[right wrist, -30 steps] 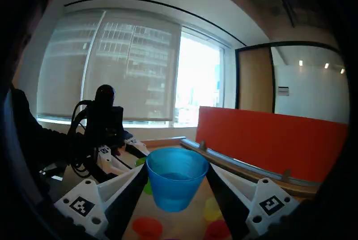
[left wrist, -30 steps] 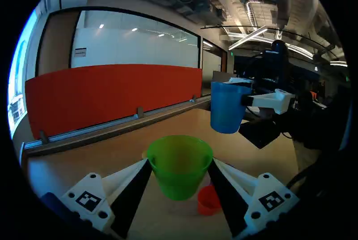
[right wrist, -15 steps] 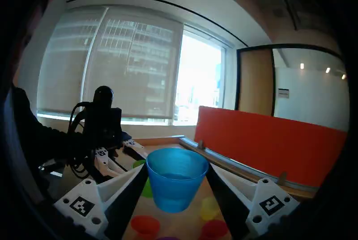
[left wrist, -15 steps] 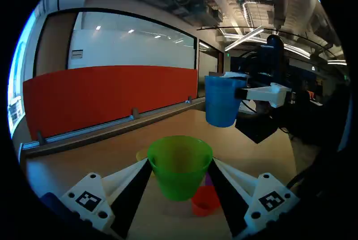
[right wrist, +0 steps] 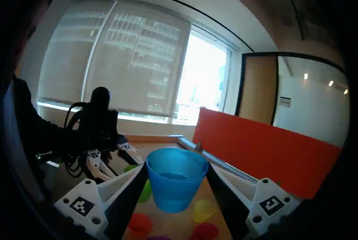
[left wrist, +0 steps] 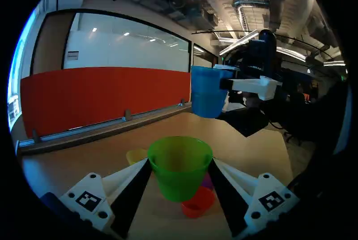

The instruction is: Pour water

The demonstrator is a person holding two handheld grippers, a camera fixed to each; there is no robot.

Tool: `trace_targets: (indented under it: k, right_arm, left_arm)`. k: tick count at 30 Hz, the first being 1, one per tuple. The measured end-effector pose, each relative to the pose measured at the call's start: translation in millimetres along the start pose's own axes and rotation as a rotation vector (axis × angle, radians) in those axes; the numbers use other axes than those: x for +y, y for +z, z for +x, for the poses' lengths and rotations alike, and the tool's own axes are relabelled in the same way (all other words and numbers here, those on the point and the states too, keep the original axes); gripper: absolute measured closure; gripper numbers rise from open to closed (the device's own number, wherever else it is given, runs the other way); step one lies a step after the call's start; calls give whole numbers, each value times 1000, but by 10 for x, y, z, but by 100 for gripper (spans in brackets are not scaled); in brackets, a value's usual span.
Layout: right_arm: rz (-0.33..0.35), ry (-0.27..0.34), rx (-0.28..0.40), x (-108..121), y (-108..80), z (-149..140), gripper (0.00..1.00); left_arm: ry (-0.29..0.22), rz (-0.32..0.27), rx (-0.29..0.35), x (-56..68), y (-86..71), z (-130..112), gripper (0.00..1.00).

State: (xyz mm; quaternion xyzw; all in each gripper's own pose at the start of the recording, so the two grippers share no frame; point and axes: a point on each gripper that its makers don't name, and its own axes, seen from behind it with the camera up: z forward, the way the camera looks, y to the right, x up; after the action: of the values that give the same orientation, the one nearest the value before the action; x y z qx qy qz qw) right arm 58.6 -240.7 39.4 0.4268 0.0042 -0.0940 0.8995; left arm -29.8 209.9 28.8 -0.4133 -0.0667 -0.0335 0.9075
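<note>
Green cup (left wrist: 180, 173) sits pinched in my left gripper (left wrist: 179, 165), low over the table (left wrist: 255, 146). My right gripper (right wrist: 176, 170) pinches the blue cup (right wrist: 176, 188) with water (right wrist: 173, 176) in it, up high and off to one side. I think pouring has not begun. Next I should bring the blue rim over the green cup and tip slowly. The air between them is open; little cups (left wrist: 197, 203) sit below.

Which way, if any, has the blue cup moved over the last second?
Yes. In the left gripper view the blue cup has risen and shifted left, toward the end of the red partition.
</note>
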Motion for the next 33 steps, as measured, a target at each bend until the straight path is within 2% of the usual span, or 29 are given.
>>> trace_targets:
  k: [6,18,33]
  right_arm:
    - [2,-32,7,13,-2,77,7]
    - [2,-140,29,21,19,197,7]
    - [1,-250,14,50,62,270,7]
  left_arm:
    - [-11,-18,10,71,5,-39,14]
    - [-10,-56,18,214,47,-75,14]
    - [-1,-102,32,362,63,-68,14]
